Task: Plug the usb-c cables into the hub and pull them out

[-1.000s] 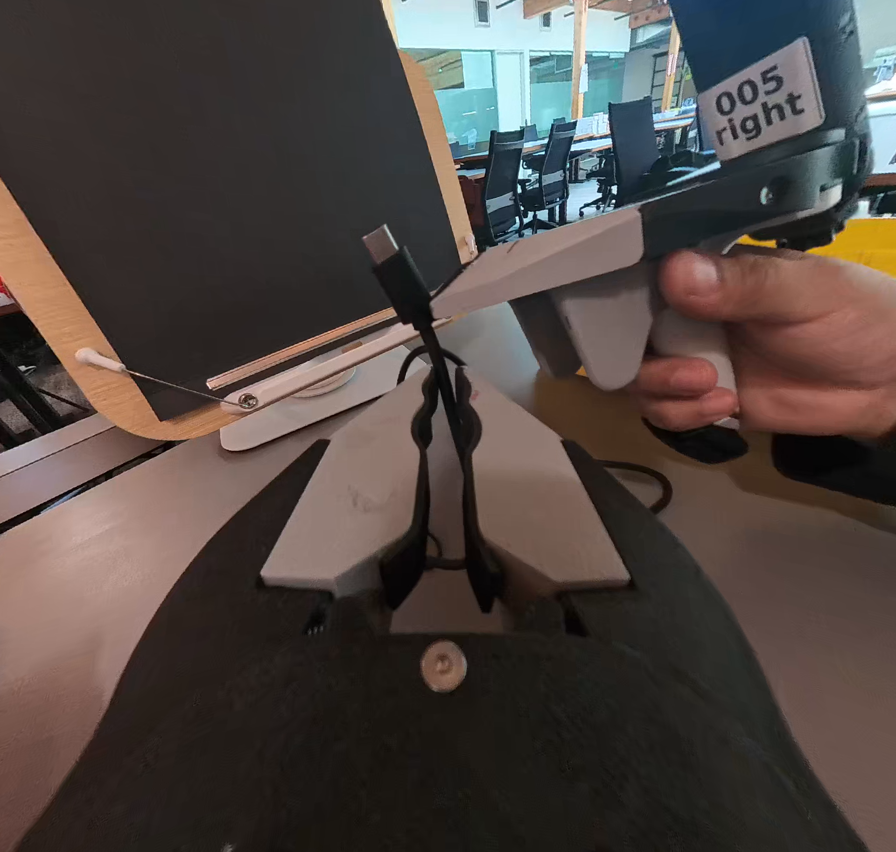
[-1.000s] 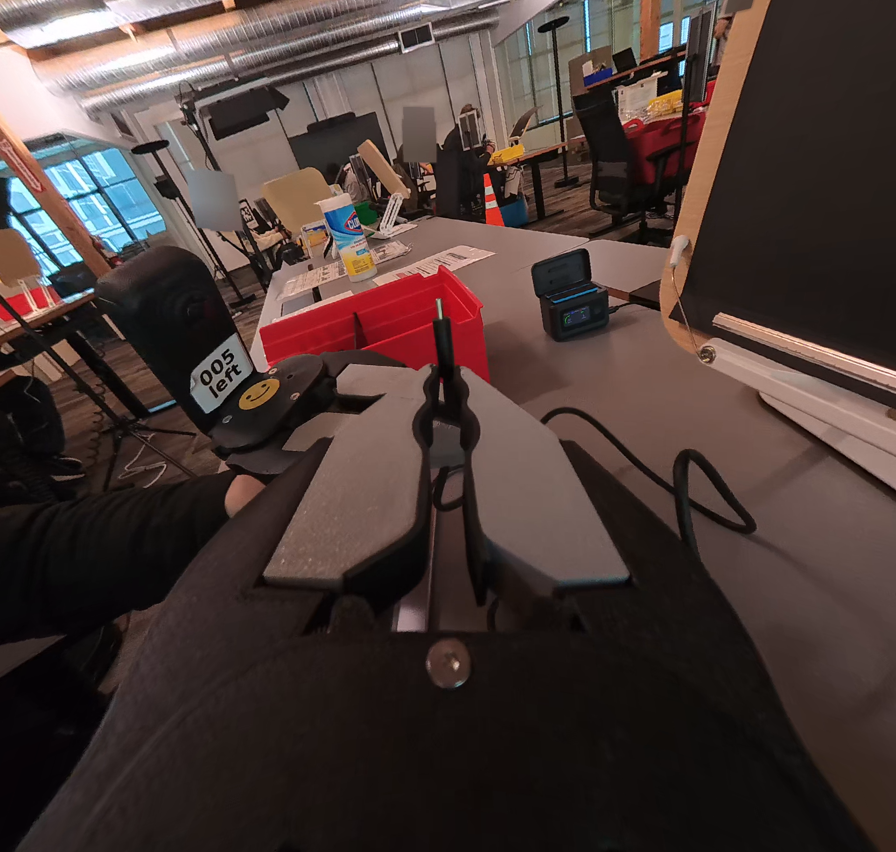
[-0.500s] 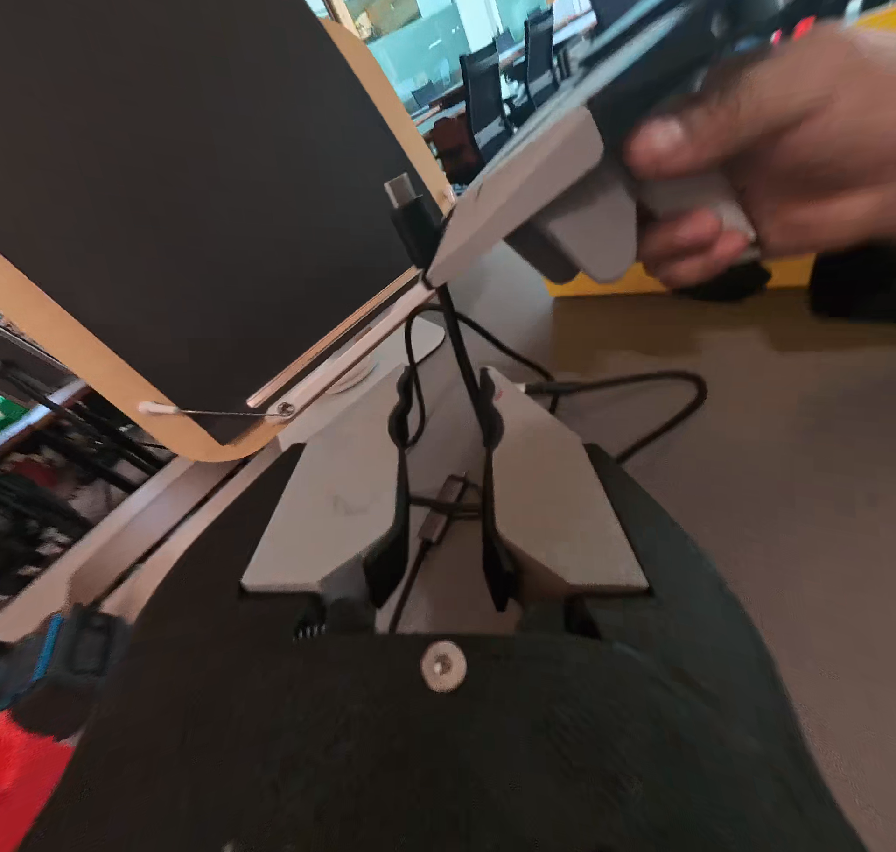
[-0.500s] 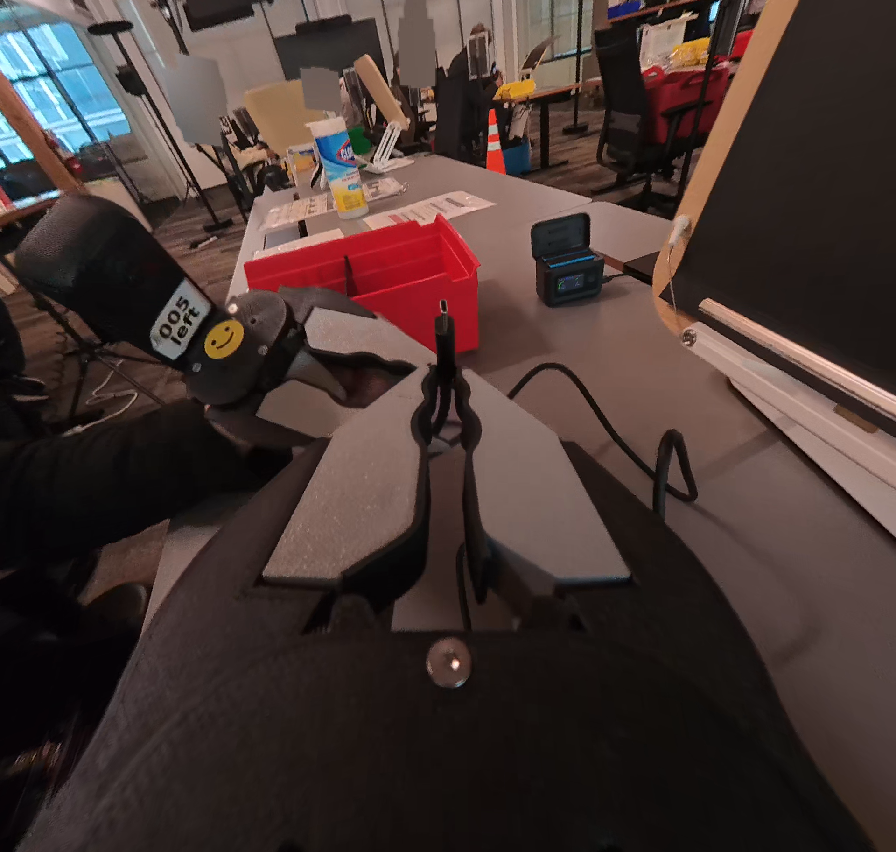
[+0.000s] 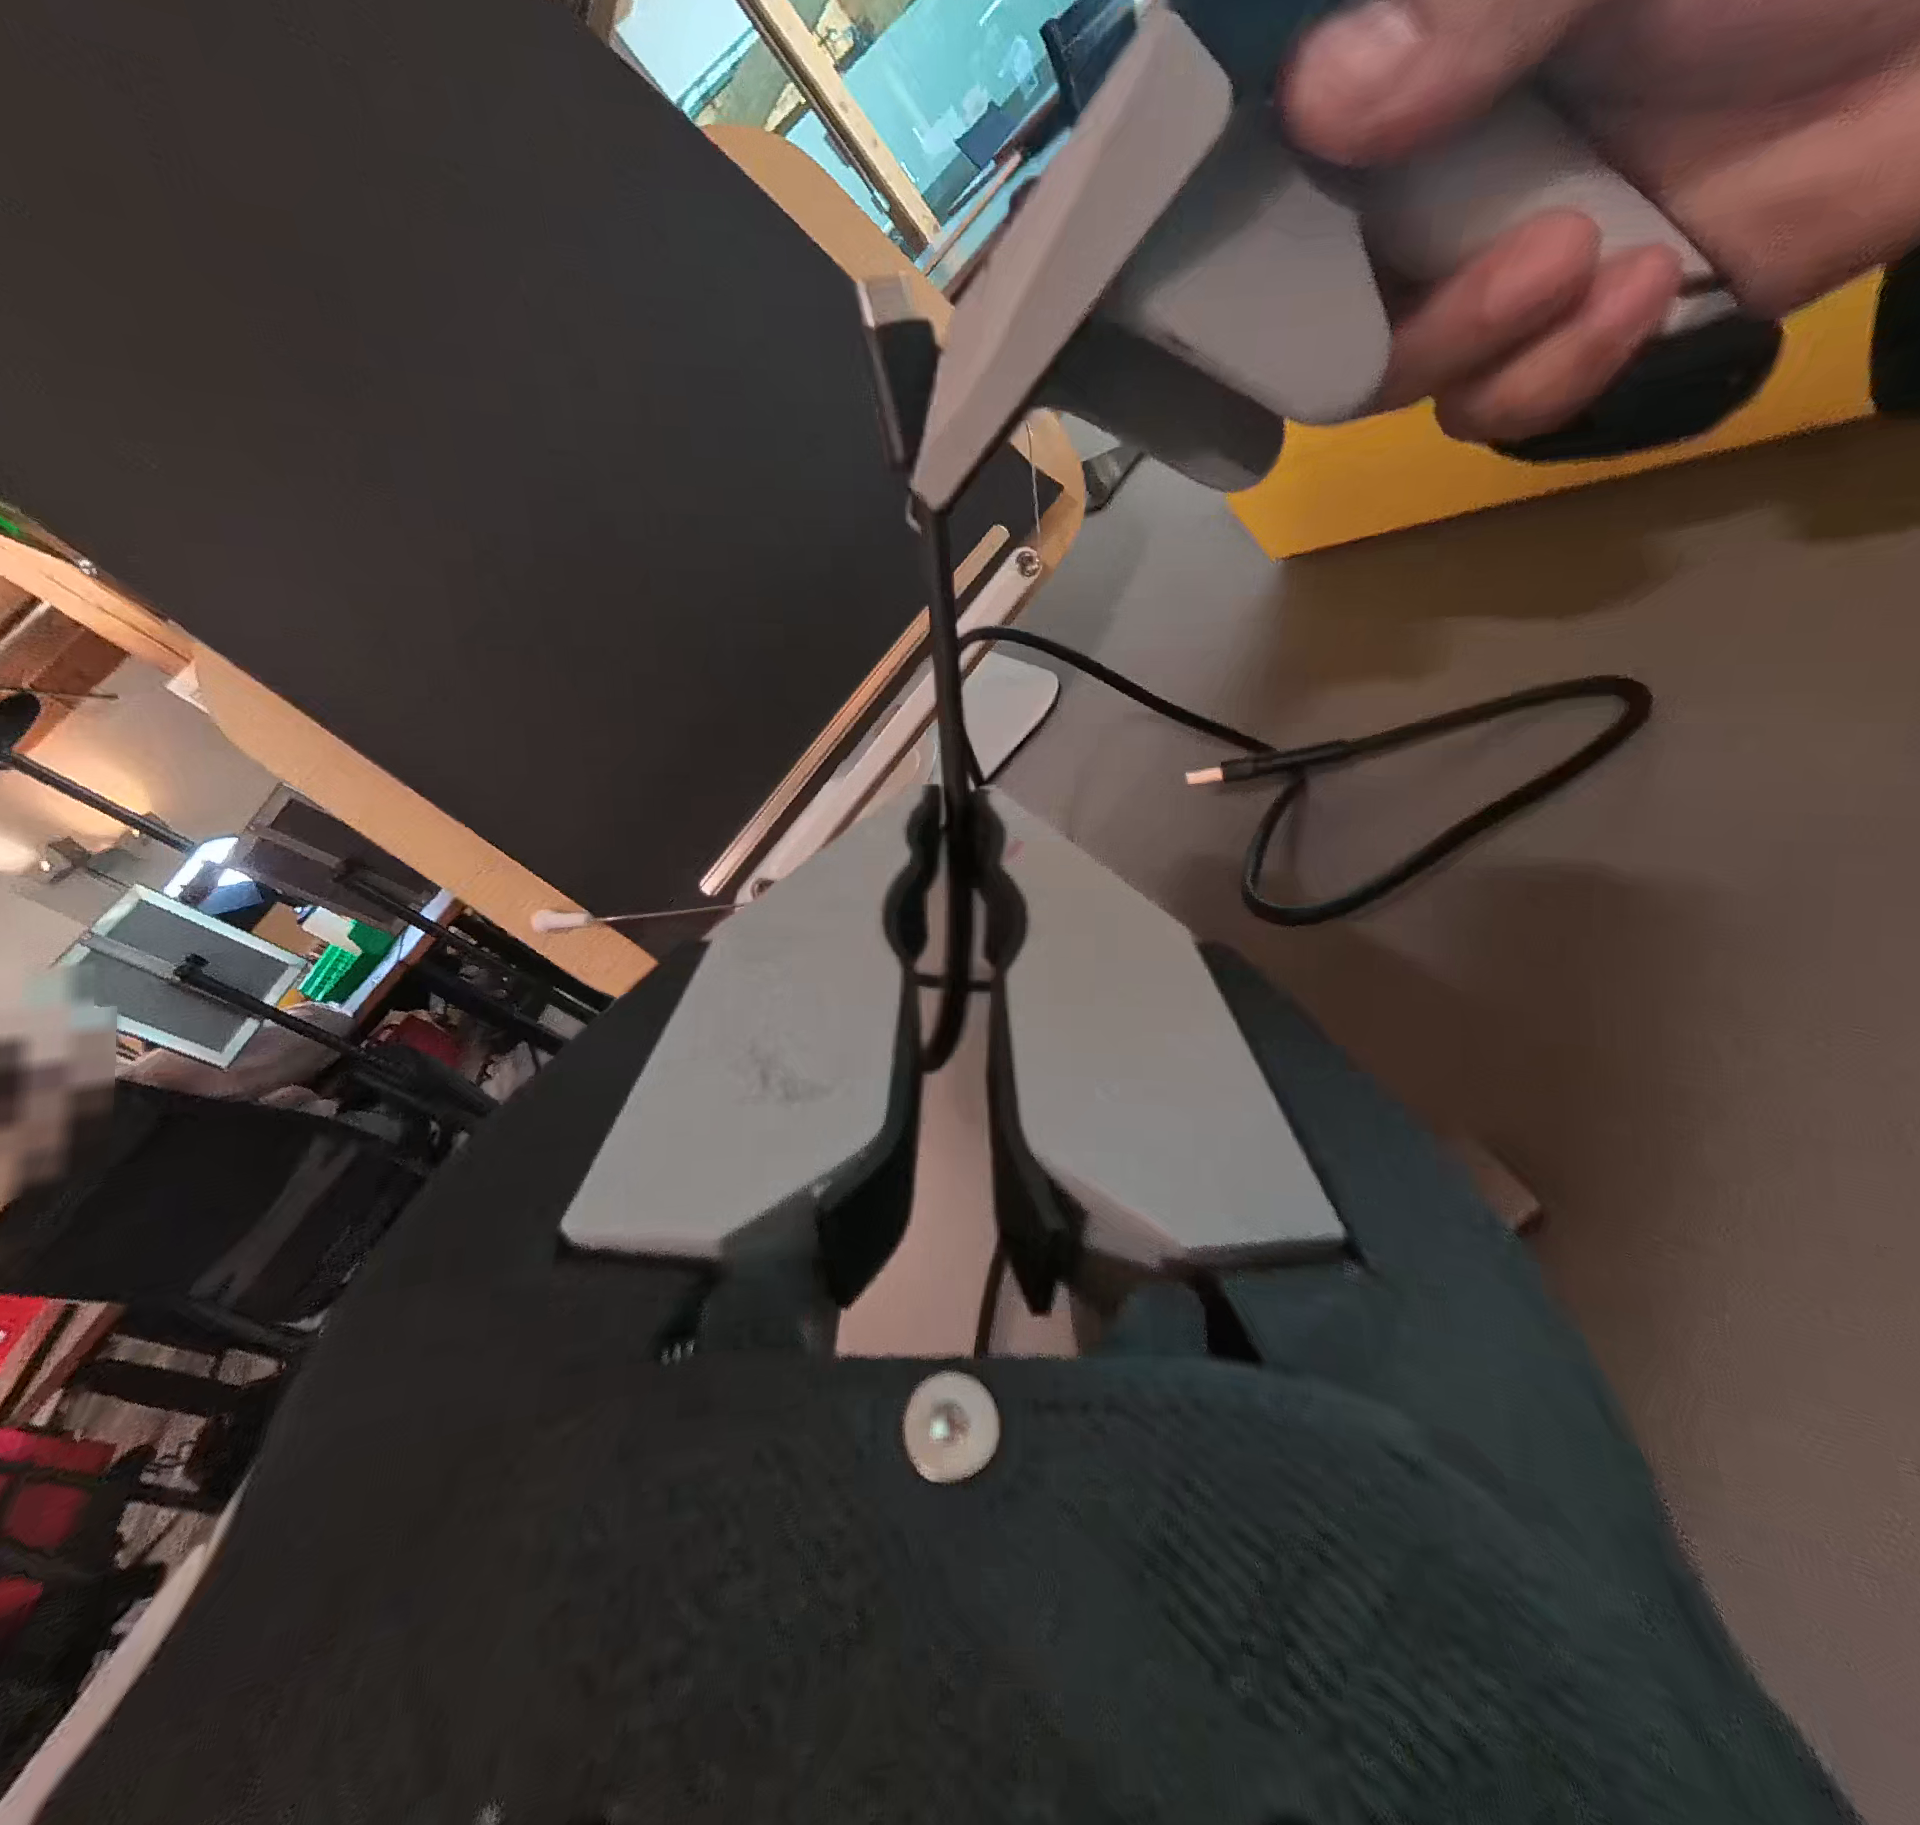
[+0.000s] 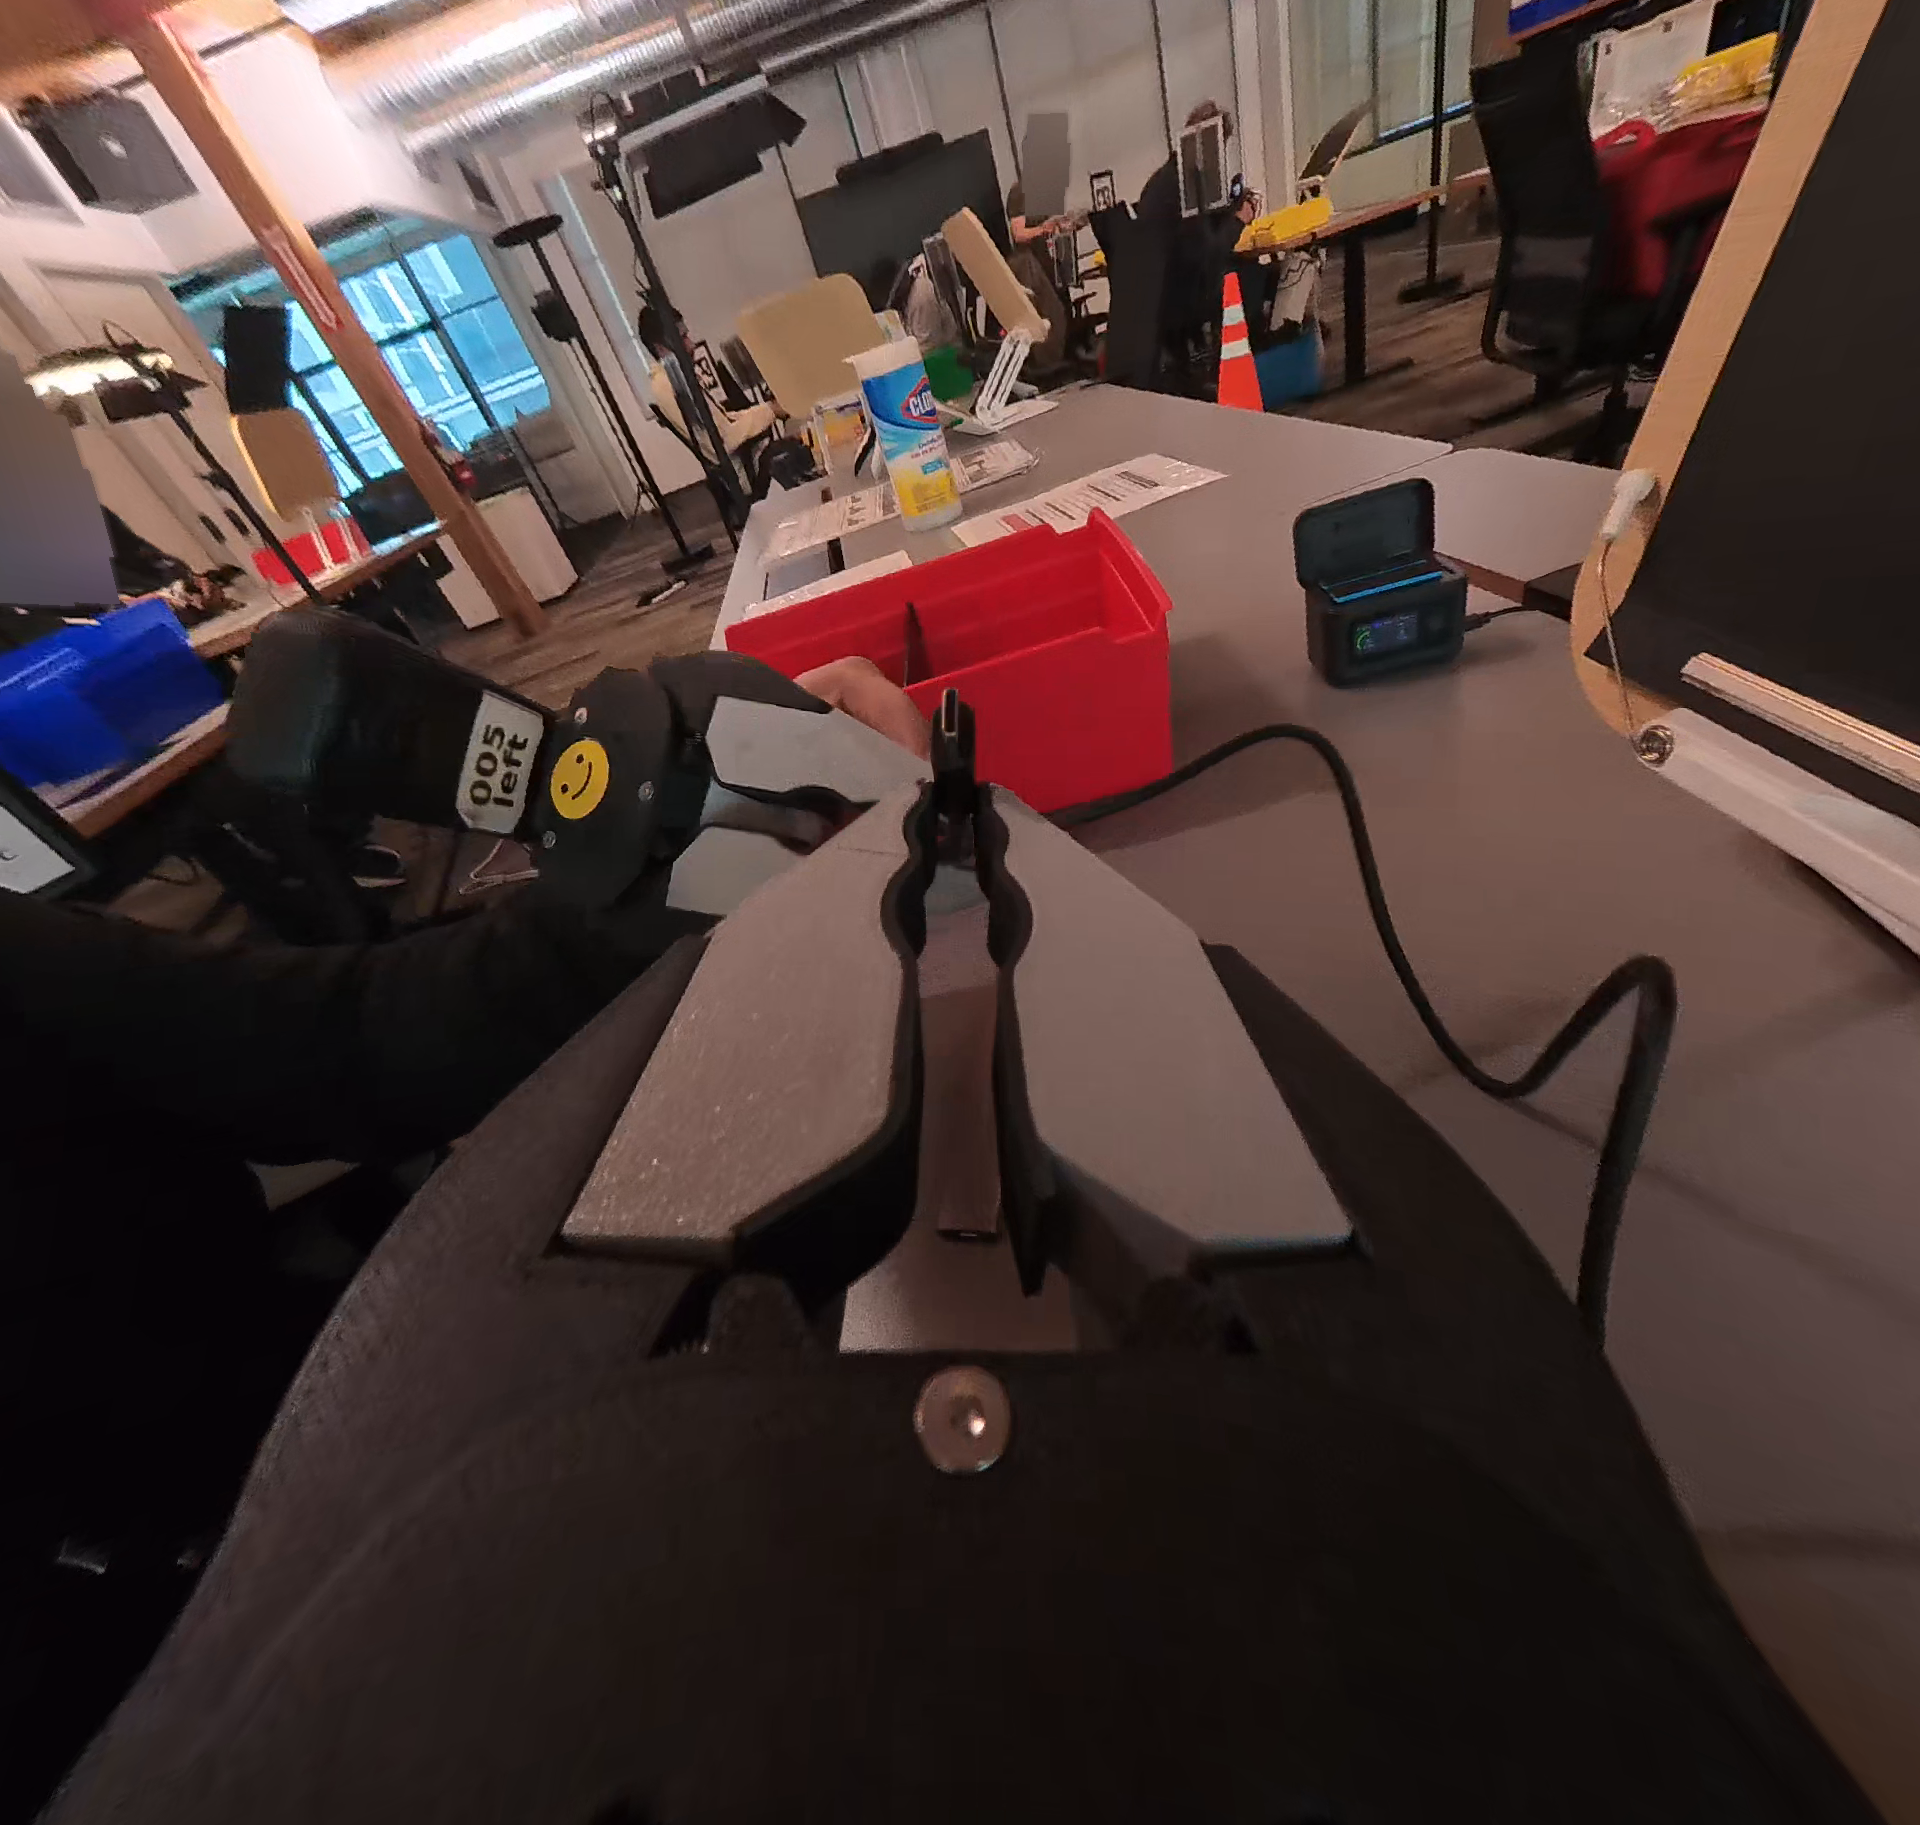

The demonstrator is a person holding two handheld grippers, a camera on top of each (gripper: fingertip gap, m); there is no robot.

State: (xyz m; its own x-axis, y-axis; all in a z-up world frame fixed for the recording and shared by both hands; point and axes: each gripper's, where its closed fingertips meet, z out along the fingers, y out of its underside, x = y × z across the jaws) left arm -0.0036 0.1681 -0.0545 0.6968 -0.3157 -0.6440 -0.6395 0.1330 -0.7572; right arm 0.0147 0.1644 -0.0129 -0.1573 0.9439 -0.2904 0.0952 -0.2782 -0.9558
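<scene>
Right gripper [image 6: 948, 819] clenched on usb-c plug [image 6: 948, 731]; left gripper [image 5: 951, 830] pinching same cable [image 5: 943, 653] lower down, 2nd plug [image 5: 1262, 767] loose on table [image 5: 1558, 1048].

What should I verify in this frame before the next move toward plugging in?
1. The right gripper is shut on the USB-C plug: ok.
2. The plug's metal tip sticks out past the fingertips: ok.
3. The left gripper is closed around the cable below that plug: ok.
4. The second plug lies loose on the table, apart from both grippers: ok.
5. The hub is located and a port is lined up with the plug: cannot tell, as no hub shows clearly.
</scene>
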